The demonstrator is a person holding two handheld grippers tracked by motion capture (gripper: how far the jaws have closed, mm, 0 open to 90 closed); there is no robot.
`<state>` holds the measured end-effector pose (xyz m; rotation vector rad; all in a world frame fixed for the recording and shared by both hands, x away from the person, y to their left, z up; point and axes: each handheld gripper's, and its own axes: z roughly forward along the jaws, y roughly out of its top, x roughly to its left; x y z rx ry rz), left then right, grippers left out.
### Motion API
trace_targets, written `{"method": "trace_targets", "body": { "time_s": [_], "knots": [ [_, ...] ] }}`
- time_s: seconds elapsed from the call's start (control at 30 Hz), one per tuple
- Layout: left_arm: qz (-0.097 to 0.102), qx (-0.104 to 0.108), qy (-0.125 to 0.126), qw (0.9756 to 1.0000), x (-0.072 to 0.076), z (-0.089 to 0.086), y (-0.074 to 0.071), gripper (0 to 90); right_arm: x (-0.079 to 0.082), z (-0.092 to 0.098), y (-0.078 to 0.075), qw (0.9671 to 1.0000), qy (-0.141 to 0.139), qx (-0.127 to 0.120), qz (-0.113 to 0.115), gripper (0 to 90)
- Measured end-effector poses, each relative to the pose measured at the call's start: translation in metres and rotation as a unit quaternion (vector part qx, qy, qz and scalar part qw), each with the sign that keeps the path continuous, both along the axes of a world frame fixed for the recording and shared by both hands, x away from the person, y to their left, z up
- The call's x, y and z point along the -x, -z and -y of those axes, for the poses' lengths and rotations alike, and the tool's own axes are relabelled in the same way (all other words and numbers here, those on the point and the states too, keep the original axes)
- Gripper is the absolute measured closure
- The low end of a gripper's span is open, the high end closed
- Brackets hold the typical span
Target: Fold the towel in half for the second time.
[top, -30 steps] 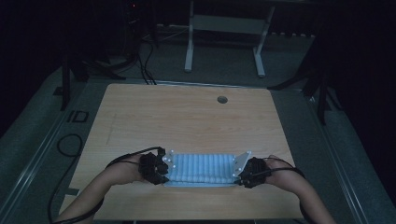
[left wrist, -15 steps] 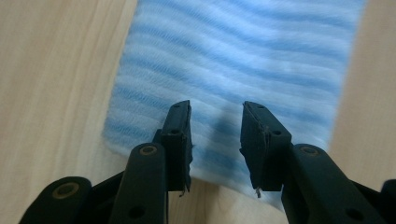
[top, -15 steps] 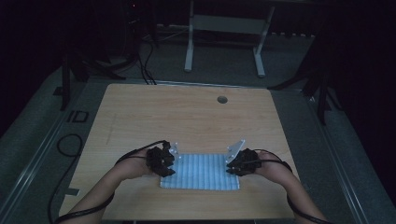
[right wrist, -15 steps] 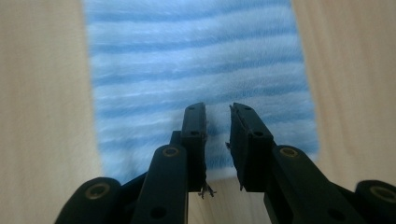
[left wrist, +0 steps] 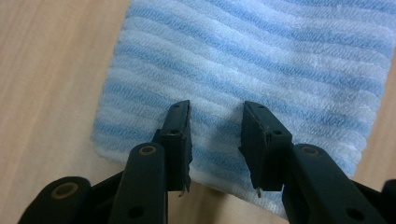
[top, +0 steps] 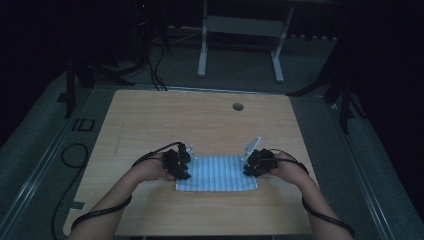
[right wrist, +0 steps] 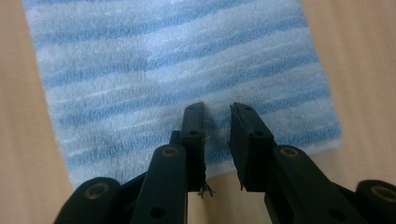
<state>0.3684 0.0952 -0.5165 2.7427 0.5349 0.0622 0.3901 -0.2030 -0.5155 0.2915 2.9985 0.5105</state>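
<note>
A folded blue-and-white striped towel (top: 217, 174) lies flat on the wooden table (top: 200, 120), near the front edge. My left gripper (top: 183, 169) hovers over its left end and is open. In the left gripper view the striped towel (left wrist: 261, 60) shows below the gap of that gripper (left wrist: 216, 109), with nothing between the pads. My right gripper (top: 251, 168) is over the towel's right end. Its jaws have just been closing to a narrow gap and grip nothing. In the right gripper view the towel (right wrist: 163, 60) lies under that gripper (right wrist: 218, 109), and loose fibres cling to one jaw.
A round cable hole (top: 238, 106) sits in the table's far part. A white metal frame (top: 240, 40) stands on the floor beyond the table. Black cables (top: 75, 155) lie on the floor at the left. Bare tabletop stretches behind the towel.
Both grippers have moved away from the person and slightly inward over the towel's ends. The towel, which spanned between them before, now lies flat and looks a little narrower.
</note>
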Motion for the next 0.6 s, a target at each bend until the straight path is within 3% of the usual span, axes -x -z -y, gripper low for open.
{"method": "trace_targets", "body": {
  "time_s": [0.17, 0.33, 0.6],
  "knots": [
    [0.004, -0.014, -0.004, 0.9999, -0.018, 0.004, -0.001, 63.0, -0.019, 0.000, 0.000, 0.9999, 0.015, 0.001, -0.006, 74.7],
    [0.006, -0.015, -0.007, 0.9998, -0.032, 0.003, -0.001, 63.0, -0.034, -0.001, -0.001, 0.9996, 0.026, 0.004, -0.012, 74.4],
    [0.007, -0.011, -0.015, 0.9998, -0.040, 0.000, -0.001, 62.8, -0.039, -0.002, -0.001, 0.9993, 0.034, 0.000, -0.016, 73.3]
  ]
}}
